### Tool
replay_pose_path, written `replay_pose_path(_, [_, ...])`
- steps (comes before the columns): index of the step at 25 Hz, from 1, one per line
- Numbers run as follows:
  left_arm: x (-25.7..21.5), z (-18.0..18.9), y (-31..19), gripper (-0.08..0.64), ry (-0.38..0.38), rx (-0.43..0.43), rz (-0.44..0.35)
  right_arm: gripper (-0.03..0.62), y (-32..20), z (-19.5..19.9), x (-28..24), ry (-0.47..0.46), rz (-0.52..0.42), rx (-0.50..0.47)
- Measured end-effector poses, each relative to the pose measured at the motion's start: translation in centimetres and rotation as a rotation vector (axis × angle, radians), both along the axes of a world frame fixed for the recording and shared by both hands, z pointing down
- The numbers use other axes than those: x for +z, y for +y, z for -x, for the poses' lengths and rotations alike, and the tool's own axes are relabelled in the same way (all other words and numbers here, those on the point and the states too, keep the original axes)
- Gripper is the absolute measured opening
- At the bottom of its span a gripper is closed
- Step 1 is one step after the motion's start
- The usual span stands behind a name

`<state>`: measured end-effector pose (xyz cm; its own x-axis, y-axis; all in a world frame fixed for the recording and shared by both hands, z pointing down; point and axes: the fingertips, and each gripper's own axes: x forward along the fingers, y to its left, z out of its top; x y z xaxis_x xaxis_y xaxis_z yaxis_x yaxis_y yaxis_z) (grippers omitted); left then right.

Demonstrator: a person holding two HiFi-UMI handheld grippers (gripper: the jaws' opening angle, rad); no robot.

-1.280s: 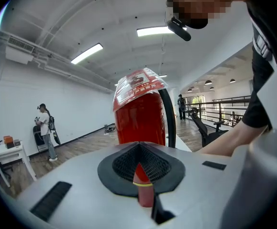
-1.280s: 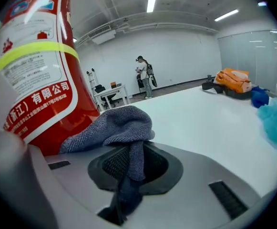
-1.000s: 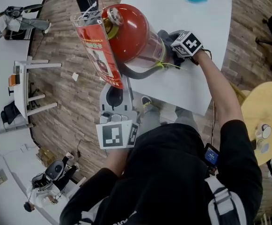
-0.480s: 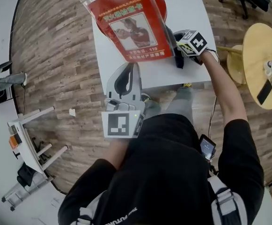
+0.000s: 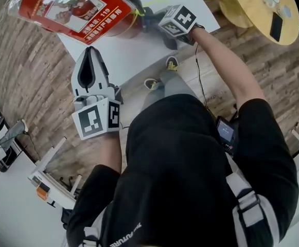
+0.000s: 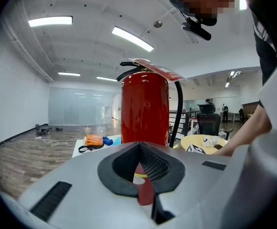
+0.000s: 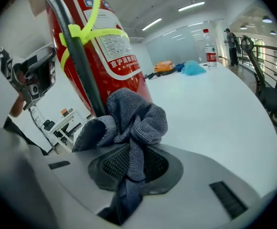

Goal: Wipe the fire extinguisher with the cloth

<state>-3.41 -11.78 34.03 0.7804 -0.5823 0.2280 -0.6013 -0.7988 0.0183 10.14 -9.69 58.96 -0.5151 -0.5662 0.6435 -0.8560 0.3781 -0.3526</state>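
Cloth [image 7: 128,118] is a grey microfibre rag, bunched up and clamped between the jaws of the right gripper [image 7: 131,156], w/ a tail of it hanging down thru the jaw opening. The wad sits right up against the low part of the fire extinguisher [image 6: 144,109], next to the black hose [image 7: 76,56]. Looks like it's touching, but can't say 100%.

Extinguisher is red, standing upright on the white worktop [image 7: 214,109] near its near edge. The hose runs down the side, strapped on w/ a yellow-green zip tie [image 7: 100,32]. A big red laminated tag [image 5: 67,6] hangs off the top end.

Left gripper [image 5: 90,51] has its jaws together w/ nothing in them. It's held off the near edge of the worktop, pointing at the extinguisher but apart from it. In the left gripper view the red cylinder is dead ahead, beyond the jaw tips.

Other stuff: an orange thing [image 7: 164,66], something blue [image 7: 193,68] and a water bottle [image 7: 207,42] sit at the far end of the worktop, well apart from the extinguisher. A round yellow table [image 5: 252,6] stands off to the right w/ a few small items on it.
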Motion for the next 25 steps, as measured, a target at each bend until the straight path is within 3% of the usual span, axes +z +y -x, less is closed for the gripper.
replay_pose_path(4, [1.0, -0.4, -0.5, 0.021, -0.022, 0.041, 0.0, 0.066, 0.6, 0.2, 0.0, -0.036, 0.017, 0.06])
replay_pose_path(8, [0.7, 0.8, -1.5, 0.021, 0.007, 0.115, 0.015, 0.066, 0.5, 1.5, -0.2, -0.041, 0.022, 0.182])
replay_pose_path(18, [-0.2, 5.8, -3.4, 0.021, 0.079, 0.354, 0.013, 0.066, 2.3, 3.9, -0.3, -0.032, 0.0, 0.636])
replay_pose_path(25, [-1.1, 9.5, -6.3, 0.021, 0.123, 0.374, 0.017, 0.066, 3.0, 5.7, -0.4, -0.062, 0.008, 0.929])
